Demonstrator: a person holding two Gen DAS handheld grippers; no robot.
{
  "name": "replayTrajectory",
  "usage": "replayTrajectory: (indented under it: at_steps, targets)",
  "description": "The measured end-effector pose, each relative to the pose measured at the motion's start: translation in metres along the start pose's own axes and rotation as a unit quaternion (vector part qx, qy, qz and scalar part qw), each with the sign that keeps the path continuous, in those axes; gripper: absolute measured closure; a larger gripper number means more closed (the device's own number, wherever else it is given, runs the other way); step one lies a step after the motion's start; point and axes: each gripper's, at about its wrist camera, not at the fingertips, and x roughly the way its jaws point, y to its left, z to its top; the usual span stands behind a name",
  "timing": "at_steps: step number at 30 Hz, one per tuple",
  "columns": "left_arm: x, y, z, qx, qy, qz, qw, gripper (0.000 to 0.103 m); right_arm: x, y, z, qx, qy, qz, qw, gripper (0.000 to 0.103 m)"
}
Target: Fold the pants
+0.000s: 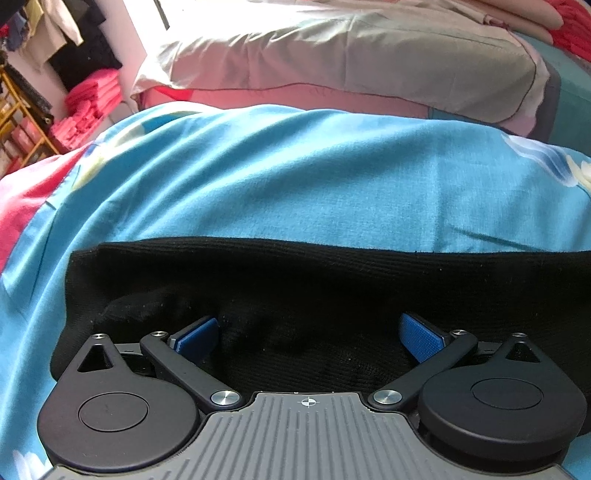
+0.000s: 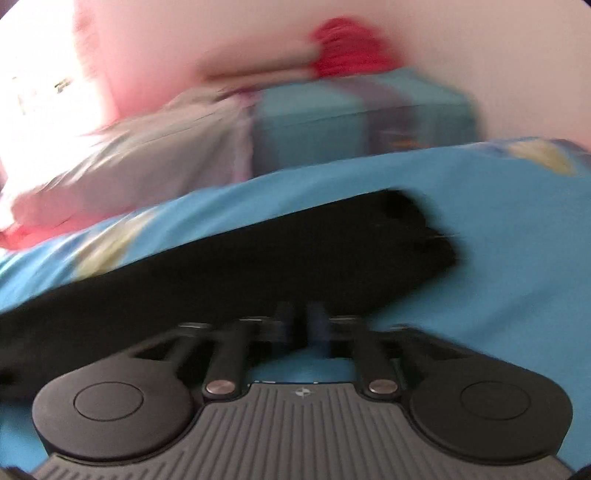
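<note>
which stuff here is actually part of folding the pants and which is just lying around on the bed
Part of the job:
- black pants, spread flat on the blue bedsheet
- left gripper, jaws open over the pants
- right gripper, jaws shut at the pants' near edge; blur hides whether cloth is pinched

Just lying about:
- grey pillow
- folded red clothes
- hanging clothes

Black ribbed pants; sky-blue bedsheet with pale flowers; grey pillow; blue gripper pads.
</note>
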Motion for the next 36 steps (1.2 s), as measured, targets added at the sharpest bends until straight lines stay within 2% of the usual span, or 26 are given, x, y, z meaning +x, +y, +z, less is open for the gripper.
replayTrajectory:
  at_steps: [1, 2, 3, 4, 7, 9, 10, 12, 14, 16, 18, 19, 20, 22, 25, 28, 30, 33, 34, 35, 36]
  targets:
    - [0.001, 0.001, 0.001, 0.001, 0.001, -0.001, 1.0000, 0.000, -0.003, -0.009, 0.004, 0.027, -0.003, -0.030, 0.999, 0.096]
    - [0.001, 0.001, 0.001, 0.001, 0.002, -0.001, 1.0000, 0.000, -0.008, -0.018, 0.007, 0.056, -0.009, -0.078, 0.995, 0.073]
    - [0.001, 0.001, 0.001, 0.002, 0.002, -0.001, 1.0000, 0.000, -0.013, -0.024, 0.008, 0.072, -0.015, -0.105, 0.992, 0.064]
    - [0.001, 0.001, 0.001, 0.002, 0.002, -0.002, 1.0000, 0.000, -0.021, -0.027, 0.007, 0.084, -0.021, -0.105, 0.991, 0.064]
    - [0.002, 0.001, 0.002, 0.001, 0.003, -0.002, 1.0000, 0.000, -0.038, -0.029, 0.002, 0.092, -0.019, -0.058, 0.994, 0.064]
    - [0.002, 0.001, 0.002, 0.001, 0.004, -0.001, 1.0000, 0.000, -0.046, -0.016, 0.000, 0.067, -0.022, -0.033, 0.997, 0.063]
    - [0.002, 0.001, 0.002, 0.002, 0.004, 0.000, 1.0000, 0.000, -0.037, -0.004, 0.012, 0.043, -0.023, -0.018, 0.999, 0.062]
    - [0.002, 0.000, 0.002, 0.003, 0.004, 0.000, 1.0000, 0.000, -0.037, 0.018, 0.008, 0.008, -0.020, 0.023, 0.999, 0.060]
    - [0.002, 0.000, 0.002, 0.004, 0.003, 0.000, 1.0000, 0.000, -0.038, 0.035, 0.004, 0.009, -0.002, 0.085, 0.996, 0.060]
    - [0.002, 0.000, 0.001, 0.004, 0.002, 0.000, 1.0000, 0.000, -0.034, 0.041, -0.002, 0.042, 0.024, 0.143, 0.988, 0.059]
    - [0.002, 0.001, 0.001, 0.005, 0.002, -0.001, 1.0000, 0.000, -0.024, 0.032, -0.010, 0.111, 0.060, 0.168, 0.978, 0.056]
    - [0.003, 0.001, 0.001, 0.005, 0.001, -0.002, 1.0000, 0.000, -0.020, 0.028, -0.012, 0.124, 0.071, 0.176, 0.974, 0.057]
    - [0.003, 0.001, 0.001, 0.006, 0.001, -0.002, 1.0000, 0.000, -0.020, 0.028, -0.013, 0.115, 0.071, 0.171, 0.976, 0.058]
    - [0.003, 0.001, 0.000, 0.006, 0.000, -0.002, 1.0000, 0.000, -0.030, 0.038, -0.010, 0.055, 0.031, 0.137, 0.989, 0.057]
    - [0.003, 0.000, -0.002, 0.005, -0.007, 0.001, 1.0000, 0.000, -0.034, 0.065, 0.001, -0.012, -0.002, 0.153, 0.988, 0.055]
    - [0.002, -0.002, -0.005, -0.002, -0.013, 0.005, 0.9999, 0.000, -0.033, 0.117, 0.000, -0.107, -0.013, 0.200, 0.974, 0.047]
    - [-0.001, 0.000, -0.006, -0.011, -0.014, 0.004, 0.9998, 0.000, -0.027, 0.155, -0.006, -0.154, -0.008, 0.244, 0.957, 0.043]
    - [-0.008, 0.004, -0.010, -0.026, -0.009, -0.002, 0.9996, 0.000, -0.006, 0.193, -0.014, -0.193, 0.010, 0.291, 0.937, 0.042]
    - [-0.009, 0.006, -0.012, -0.025, -0.009, -0.002, 0.9996, 0.000, 0.008, 0.202, -0.013, -0.200, 0.027, 0.292, 0.935, 0.043]
    - [-0.009, 0.007, -0.015, -0.023, -0.009, -0.001, 0.9997, 0.000, 0.019, 0.206, -0.012, -0.198, 0.040, 0.282, 0.938, 0.056]
    - [-0.008, 0.008, -0.018, -0.020, -0.008, 0.000, 0.9998, 0.000, 0.033, 0.204, -0.006, -0.176, 0.043, 0.260, 0.948, 0.096]
